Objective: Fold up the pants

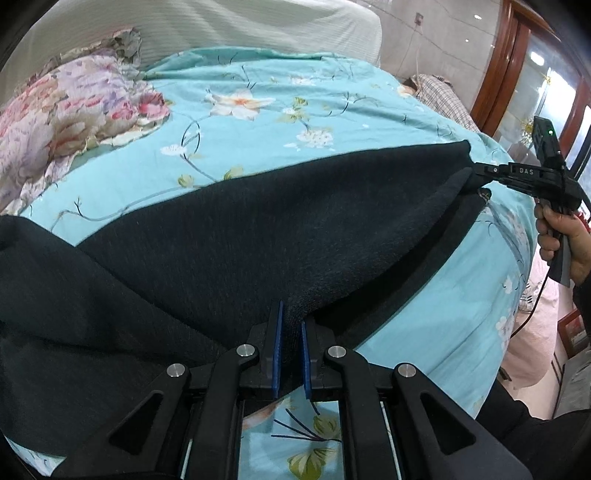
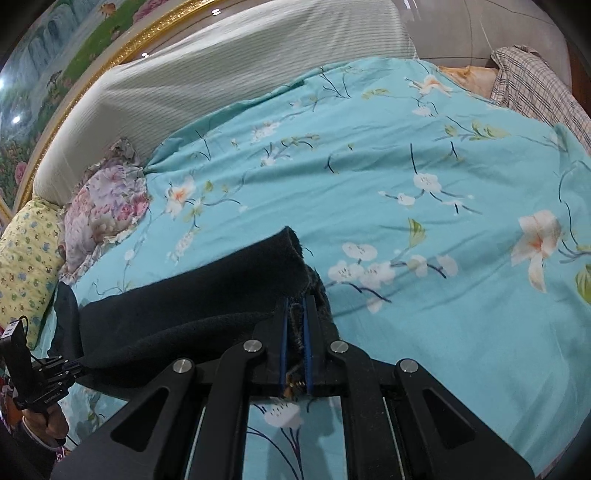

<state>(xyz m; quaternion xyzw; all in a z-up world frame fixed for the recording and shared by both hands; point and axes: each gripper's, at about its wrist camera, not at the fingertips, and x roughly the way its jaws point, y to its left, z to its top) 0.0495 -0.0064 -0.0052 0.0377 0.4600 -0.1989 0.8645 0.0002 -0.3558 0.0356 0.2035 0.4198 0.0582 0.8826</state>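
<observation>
Dark charcoal pants [image 1: 258,229] lie across a turquoise floral bedsheet [image 1: 277,122]. In the left wrist view my left gripper [image 1: 291,314] is at the near edge of the cloth, and its blue pads [image 1: 277,350] are shut on a fold of it. At the right, the right gripper [image 1: 474,173], held by a hand [image 1: 554,236], pinches the far corner of the pants and lifts it off the bed. The right wrist view shows my right gripper [image 2: 295,299] shut on a frayed edge of the pants [image 2: 207,295]. The left gripper [image 2: 79,365] grips the other end at lower left.
A pink floral pillow [image 1: 74,110] lies at the left and a yellow patterned one [image 2: 26,266] beside it. A striped cushion [image 1: 258,26] lines the head of the bed. Plaid cloth [image 2: 535,85] sits at the far right corner. A wooden door frame [image 1: 498,74] stands beyond the bed.
</observation>
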